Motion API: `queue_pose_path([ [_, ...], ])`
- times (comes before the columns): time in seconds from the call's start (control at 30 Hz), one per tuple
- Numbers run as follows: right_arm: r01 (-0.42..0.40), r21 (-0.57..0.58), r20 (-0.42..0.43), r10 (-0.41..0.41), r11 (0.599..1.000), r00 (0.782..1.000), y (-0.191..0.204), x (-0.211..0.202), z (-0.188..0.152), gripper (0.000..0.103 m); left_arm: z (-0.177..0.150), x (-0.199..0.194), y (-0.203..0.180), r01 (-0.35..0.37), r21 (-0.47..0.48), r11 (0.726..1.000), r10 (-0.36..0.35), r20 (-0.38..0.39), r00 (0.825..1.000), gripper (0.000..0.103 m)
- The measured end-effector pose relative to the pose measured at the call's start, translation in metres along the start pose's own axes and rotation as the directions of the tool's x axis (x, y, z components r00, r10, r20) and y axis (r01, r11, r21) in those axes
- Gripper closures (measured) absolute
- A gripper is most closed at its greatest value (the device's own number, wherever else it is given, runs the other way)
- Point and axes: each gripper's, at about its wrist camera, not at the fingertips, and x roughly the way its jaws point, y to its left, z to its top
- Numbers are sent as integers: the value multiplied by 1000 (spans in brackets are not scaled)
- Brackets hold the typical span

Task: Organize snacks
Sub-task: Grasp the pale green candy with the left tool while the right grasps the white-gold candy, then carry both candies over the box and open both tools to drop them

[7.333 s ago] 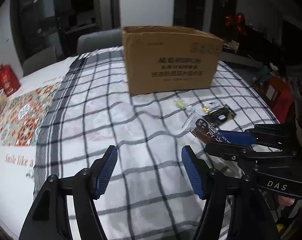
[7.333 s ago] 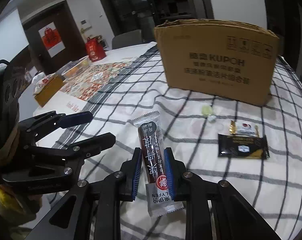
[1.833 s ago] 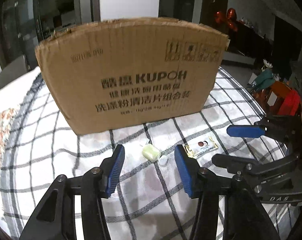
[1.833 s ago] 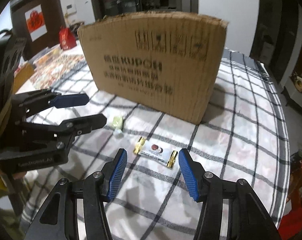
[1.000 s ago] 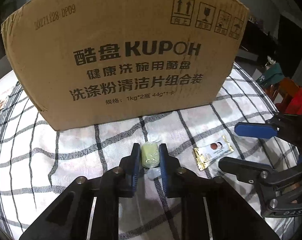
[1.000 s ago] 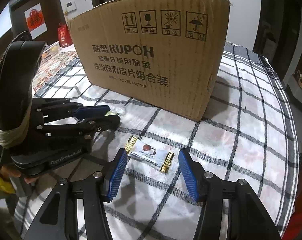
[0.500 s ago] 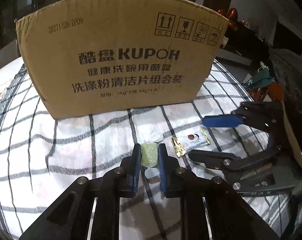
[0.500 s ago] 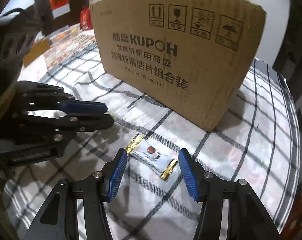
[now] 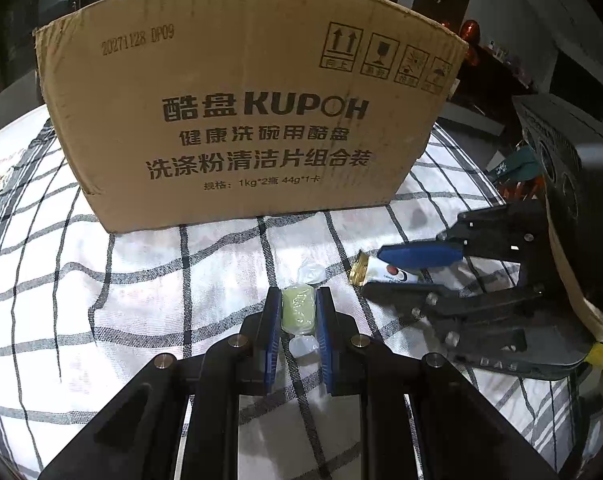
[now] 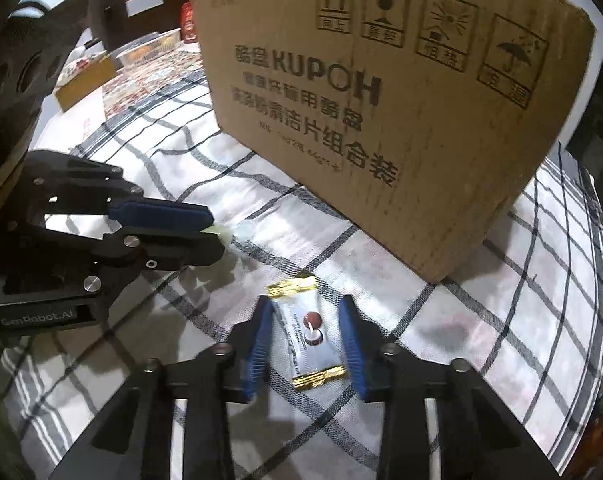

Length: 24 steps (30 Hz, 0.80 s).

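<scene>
My left gripper (image 9: 298, 314) is shut on a pale green wrapped candy (image 9: 297, 312), just above the checked cloth in front of the cardboard box (image 9: 245, 112). It also shows at the left of the right wrist view (image 10: 207, 228). My right gripper (image 10: 306, 334) is open, its blue pads on either side of a white snack packet with gold ends (image 10: 307, 334) that lies on the cloth. Both also show in the left wrist view: the right gripper (image 9: 401, 270) and the packet (image 9: 385, 273). The open-topped box (image 10: 381, 100) stands close behind.
The black-and-white checked cloth (image 9: 121, 300) covers the table. A patterned mat (image 10: 141, 80), a small brown box (image 10: 87, 84) and a clear food container (image 10: 149, 50) lie at the far left. The table edge drops off at the right (image 10: 593, 280).
My right gripper has moved forward and down so its pads now flank the white packet. My left gripper stays shut on the green candy, held a little closer to the box.
</scene>
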Motion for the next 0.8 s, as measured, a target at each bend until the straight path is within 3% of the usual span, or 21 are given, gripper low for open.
queue_pose_path([
  [0.37, 25, 125, 90, -36, 992, 995, 11, -28, 0, 81, 0, -28, 4, 2, -4, 1000, -2, 40, 999, 85],
  [0.8, 54, 183, 242, -98, 982, 965, 31, -92, 23, 81, 18, -97, 4, -18, 28, 999, 13, 182, 983, 85],
])
